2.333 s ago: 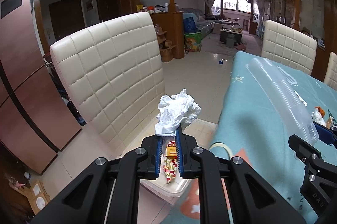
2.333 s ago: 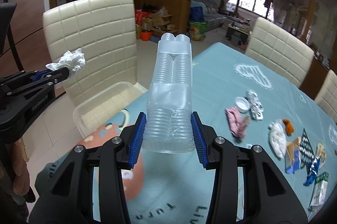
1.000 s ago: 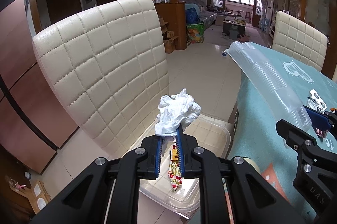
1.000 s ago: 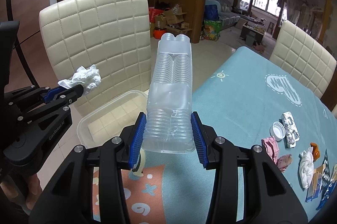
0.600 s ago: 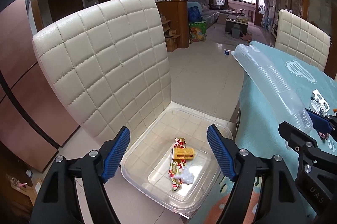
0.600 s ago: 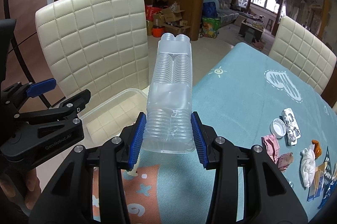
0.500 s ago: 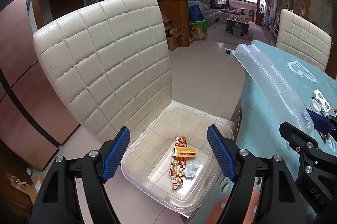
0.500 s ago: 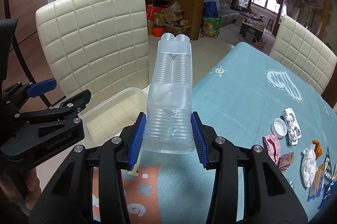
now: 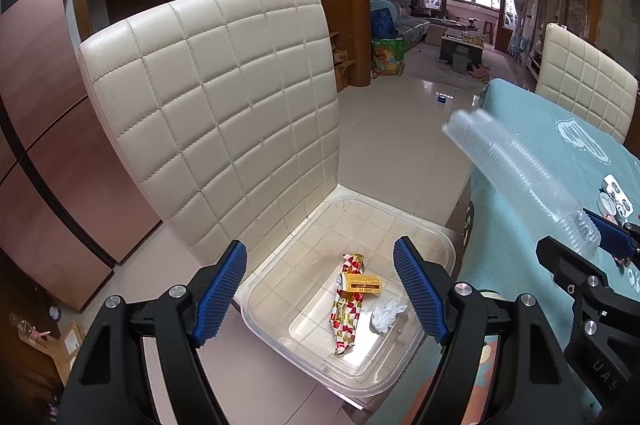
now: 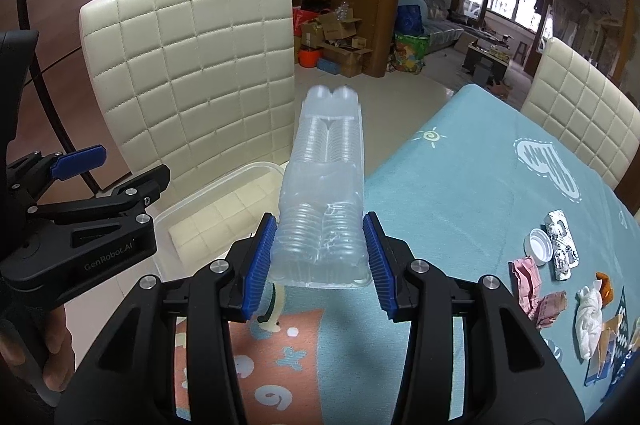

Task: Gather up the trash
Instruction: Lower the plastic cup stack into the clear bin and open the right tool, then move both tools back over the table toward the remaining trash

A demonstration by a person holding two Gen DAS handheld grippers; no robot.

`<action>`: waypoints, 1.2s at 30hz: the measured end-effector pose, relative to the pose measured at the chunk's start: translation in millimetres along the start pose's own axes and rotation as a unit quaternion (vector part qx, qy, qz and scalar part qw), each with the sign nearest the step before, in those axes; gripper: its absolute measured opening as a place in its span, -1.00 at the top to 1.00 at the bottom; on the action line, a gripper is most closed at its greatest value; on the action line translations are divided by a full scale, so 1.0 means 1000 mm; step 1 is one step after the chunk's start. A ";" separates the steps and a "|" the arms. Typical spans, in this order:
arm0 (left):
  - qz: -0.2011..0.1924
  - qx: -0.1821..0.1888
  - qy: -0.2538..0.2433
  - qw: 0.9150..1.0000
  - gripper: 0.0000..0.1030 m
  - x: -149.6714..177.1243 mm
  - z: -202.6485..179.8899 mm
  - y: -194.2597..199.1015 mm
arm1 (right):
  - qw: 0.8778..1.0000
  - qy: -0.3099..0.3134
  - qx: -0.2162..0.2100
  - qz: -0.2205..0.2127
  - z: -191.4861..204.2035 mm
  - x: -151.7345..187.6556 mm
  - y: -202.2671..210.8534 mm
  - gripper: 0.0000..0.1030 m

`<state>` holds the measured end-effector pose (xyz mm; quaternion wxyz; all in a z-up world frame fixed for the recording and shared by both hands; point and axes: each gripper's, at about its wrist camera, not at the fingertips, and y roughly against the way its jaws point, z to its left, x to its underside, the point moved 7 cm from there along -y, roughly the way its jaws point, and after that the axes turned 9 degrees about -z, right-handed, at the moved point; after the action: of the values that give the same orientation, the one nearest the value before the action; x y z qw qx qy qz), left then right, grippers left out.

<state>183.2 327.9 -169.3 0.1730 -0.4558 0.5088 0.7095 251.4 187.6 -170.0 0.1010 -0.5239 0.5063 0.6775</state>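
Note:
My left gripper (image 9: 320,289) is open and empty above a clear plastic bin (image 9: 280,329) on a chair seat. In the bin lie a crumpled white tissue (image 9: 386,313), a red-patterned wrapper (image 9: 346,309) and a small yellow packet (image 9: 363,283). My right gripper (image 10: 320,261) is shut on a long clear ribbed plastic tray (image 10: 324,181), held over the table edge beside the bin (image 10: 208,209); the tray also shows in the left wrist view (image 9: 516,177). More trash (image 10: 560,289) lies on the table at the right.
The cream quilted chair back (image 9: 224,105) rises just behind the bin. The table has a teal cloth (image 10: 460,193). A second cream chair (image 10: 580,113) stands at the far side. Tiled floor (image 9: 400,145) lies beyond.
My left gripper opened and dropped the white tissue into the bin. My right gripper, still holding the clear tray, has tilted slightly toward the bin.

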 end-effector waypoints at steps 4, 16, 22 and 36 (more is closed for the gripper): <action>-0.001 -0.008 0.005 1.000 -0.44 0.001 0.008 0.001 | 1.000 0.006 -0.007 -0.003 0.004 0.001 0.001 0.10; -0.001 -0.015 0.004 1.000 -0.44 0.004 0.009 0.006 | 1.000 -0.026 -0.003 -0.002 -0.007 0.000 0.002 -0.20; -0.002 -0.004 -0.008 1.000 -0.44 0.004 -0.004 0.013 | 0.999 -0.045 0.007 -0.002 -0.022 0.003 0.013 -0.20; -0.030 0.042 -0.056 0.997 -0.44 -0.001 -0.065 0.068 | 0.994 -0.086 0.066 -0.028 -0.081 0.026 0.084 -0.20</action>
<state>166.0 242.4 -134.3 0.2417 -0.4228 0.5138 0.7063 233.3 73.7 -136.9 0.1974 -0.4697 0.5242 0.6824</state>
